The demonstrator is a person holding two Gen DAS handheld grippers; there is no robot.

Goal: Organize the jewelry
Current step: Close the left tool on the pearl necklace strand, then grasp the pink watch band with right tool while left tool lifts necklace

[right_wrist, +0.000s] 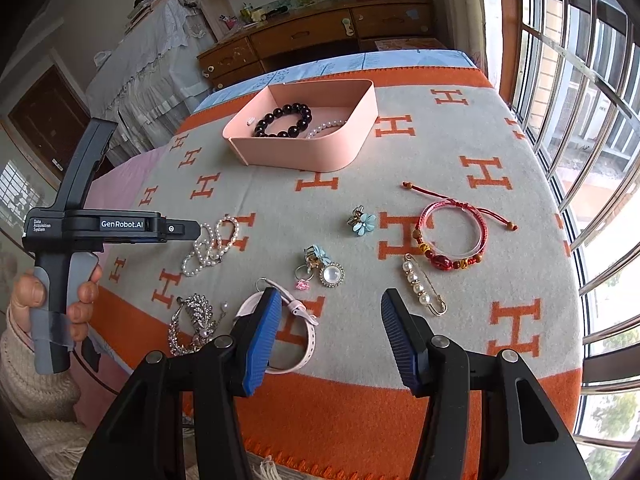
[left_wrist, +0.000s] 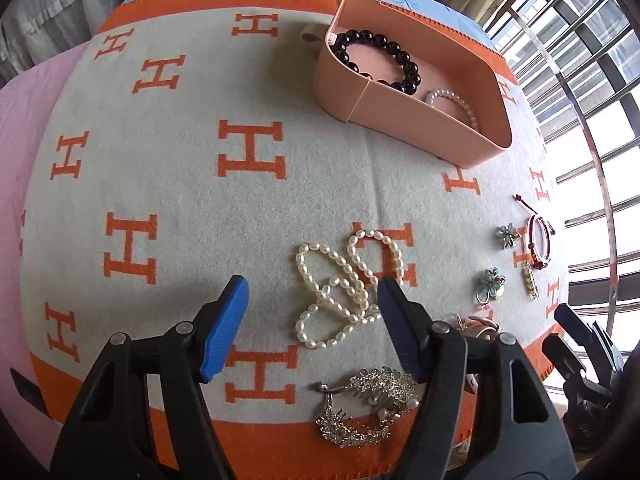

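An orange-and-grey blanket point(left_wrist: 168, 184) bears a pink box point(left_wrist: 400, 120) at the far side. The left gripper point(left_wrist: 312, 320) hangs with fingers apart and empty over the pearl necklace point(left_wrist: 344, 288), which lies between them, perhaps grazing the right finger point(left_wrist: 394, 316). The right gripper point(right_wrist: 328, 332) is likewise agape, a pearl pin point(right_wrist: 424, 288) just right of it.

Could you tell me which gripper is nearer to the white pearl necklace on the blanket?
Left. The left gripper hangs open right over the pearl necklace; the right gripper is off to the side, above the pink watch.
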